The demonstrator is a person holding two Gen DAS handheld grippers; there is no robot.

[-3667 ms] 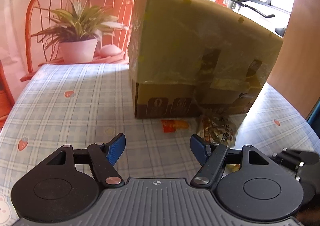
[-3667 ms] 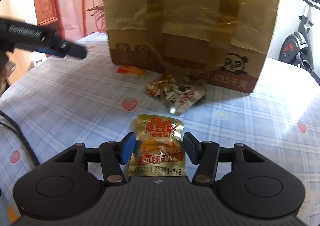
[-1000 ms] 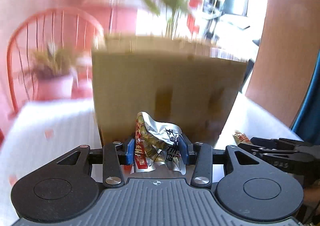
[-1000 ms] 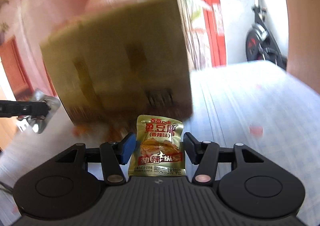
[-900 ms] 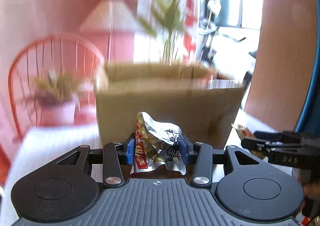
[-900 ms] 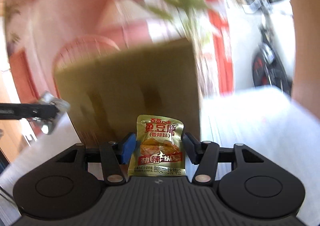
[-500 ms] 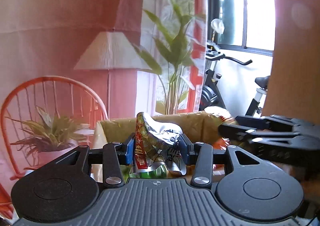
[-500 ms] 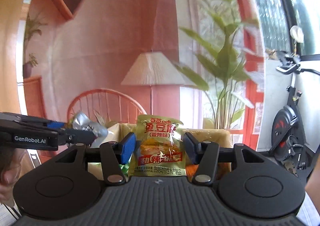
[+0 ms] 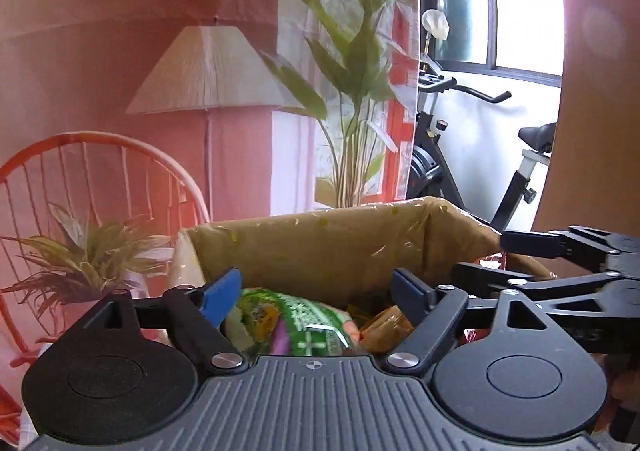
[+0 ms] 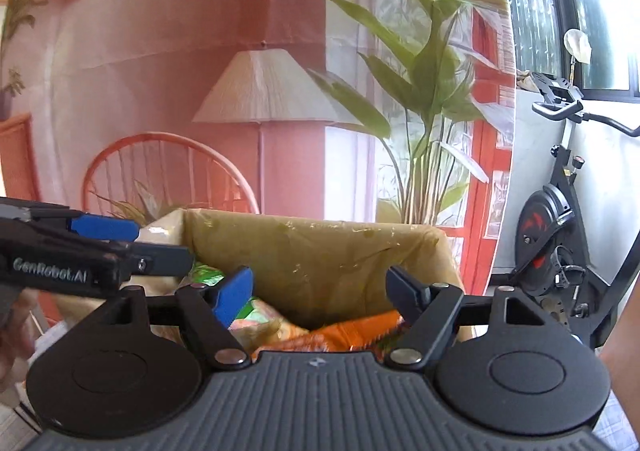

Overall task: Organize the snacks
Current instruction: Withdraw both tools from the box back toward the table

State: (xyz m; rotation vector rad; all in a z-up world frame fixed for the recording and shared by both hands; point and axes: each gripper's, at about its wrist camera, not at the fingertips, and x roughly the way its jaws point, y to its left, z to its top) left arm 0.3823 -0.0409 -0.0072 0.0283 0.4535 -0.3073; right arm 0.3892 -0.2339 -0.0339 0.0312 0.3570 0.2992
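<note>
Cardboard fills my left wrist view: the open box (image 9: 320, 239) sits just ahead of and below my left gripper (image 9: 316, 293). Its jaws are opening, spread wide, with nothing pinched between the blue pads (image 9: 220, 293). Below the gap I see a green snack bag (image 9: 308, 327) lying inside the box, with orange packets (image 9: 384, 325) beside it toward the right pad. My right gripper (image 9: 560, 251) reaches in from the right, over the box's right rim.

From the right wrist, my right gripper (image 10: 320, 291) is also opening over the same box (image 10: 320, 255), empty between its pads. Under it lie an orange packet (image 10: 352, 331) and a green-and-yellow bag (image 10: 256, 315). My left gripper (image 10: 120, 247) comes in from the left, above the near-left corner.
</note>
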